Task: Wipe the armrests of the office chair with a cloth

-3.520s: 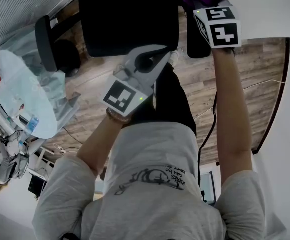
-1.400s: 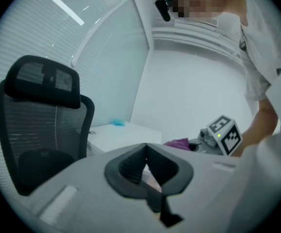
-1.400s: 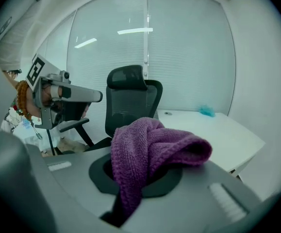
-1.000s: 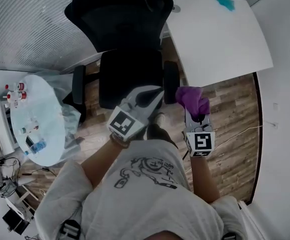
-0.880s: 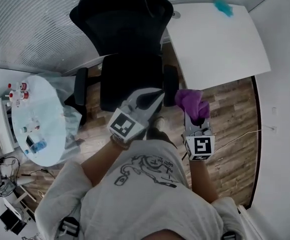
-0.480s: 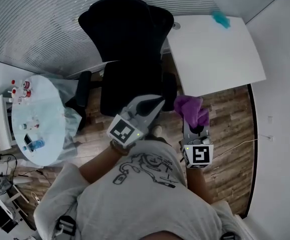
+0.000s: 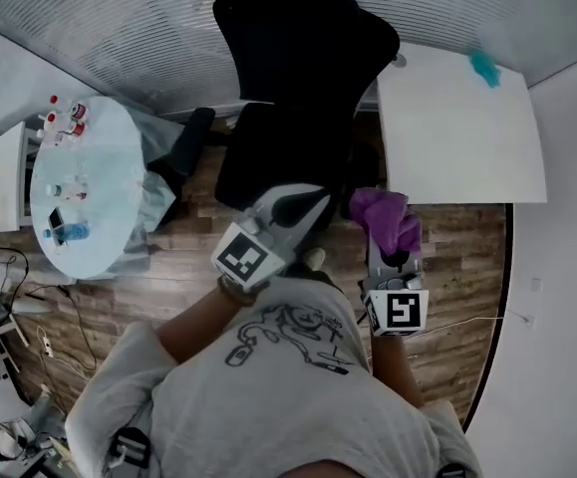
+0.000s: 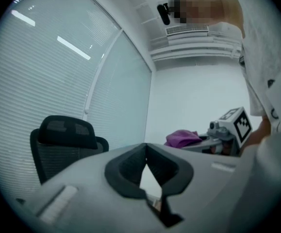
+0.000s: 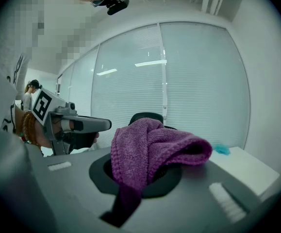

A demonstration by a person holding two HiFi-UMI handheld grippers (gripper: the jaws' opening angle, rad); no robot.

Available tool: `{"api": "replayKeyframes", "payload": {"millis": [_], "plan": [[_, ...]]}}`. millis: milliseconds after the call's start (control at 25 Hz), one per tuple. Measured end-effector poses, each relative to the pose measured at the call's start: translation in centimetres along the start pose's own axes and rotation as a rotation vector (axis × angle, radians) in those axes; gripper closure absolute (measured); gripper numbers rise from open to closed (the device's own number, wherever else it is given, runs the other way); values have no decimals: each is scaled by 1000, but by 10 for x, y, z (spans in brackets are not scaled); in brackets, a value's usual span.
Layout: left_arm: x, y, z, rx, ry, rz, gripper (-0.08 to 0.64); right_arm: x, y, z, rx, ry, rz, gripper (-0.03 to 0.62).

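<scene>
Before the black mesh office chair point(image 7: 293, 78), our right gripper point(image 7: 390, 255) clamps the purple knitted cloth point(image 7: 386, 217), which hides its jaw tips; our left gripper point(image 7: 311, 203) is closed on nothing.

Both arms bent, held at centre frame. Left gripper point(image 7: 316, 199) jaws together, empty. Right gripper point(image 7: 393, 250) clamped on purple cloth point(image 7: 383, 217).

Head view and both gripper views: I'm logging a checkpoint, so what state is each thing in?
office chair: upright, seat empty.
purple cloth: bunched up.
right gripper: shut on the purple cloth, clear of the office chair.
left gripper: shut, empty.
teal item: lying on the white desk.
</scene>
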State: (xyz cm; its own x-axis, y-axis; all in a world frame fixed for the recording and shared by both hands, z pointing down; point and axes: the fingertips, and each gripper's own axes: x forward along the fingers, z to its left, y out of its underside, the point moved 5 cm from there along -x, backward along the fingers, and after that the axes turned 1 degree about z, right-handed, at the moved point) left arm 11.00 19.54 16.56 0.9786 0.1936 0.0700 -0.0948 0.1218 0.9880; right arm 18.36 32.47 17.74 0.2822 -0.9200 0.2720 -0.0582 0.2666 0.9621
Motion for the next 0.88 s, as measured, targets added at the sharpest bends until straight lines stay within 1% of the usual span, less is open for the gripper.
{"api": "replayKeyframes", "payload": {"millis": [160,440,560,720,880], "plan": [[-29,2,3,-10,-79,-7,560,12,-7,24,-25,-90,-19,560],[-72,12,9,-35,-172,-19,560,33,-17,72,-74,-222,-45,560],[-89,16,13,-29,-205,-10,560,38,-24,93,-91,-267,-55,560],[-119,13,25,-22,-247,-16,560,48,-37,125,-79,-311,-85,560],[-158,12,46,-36,-314,-39,560,65,-40,162,-124,-372,-69,560]]}}
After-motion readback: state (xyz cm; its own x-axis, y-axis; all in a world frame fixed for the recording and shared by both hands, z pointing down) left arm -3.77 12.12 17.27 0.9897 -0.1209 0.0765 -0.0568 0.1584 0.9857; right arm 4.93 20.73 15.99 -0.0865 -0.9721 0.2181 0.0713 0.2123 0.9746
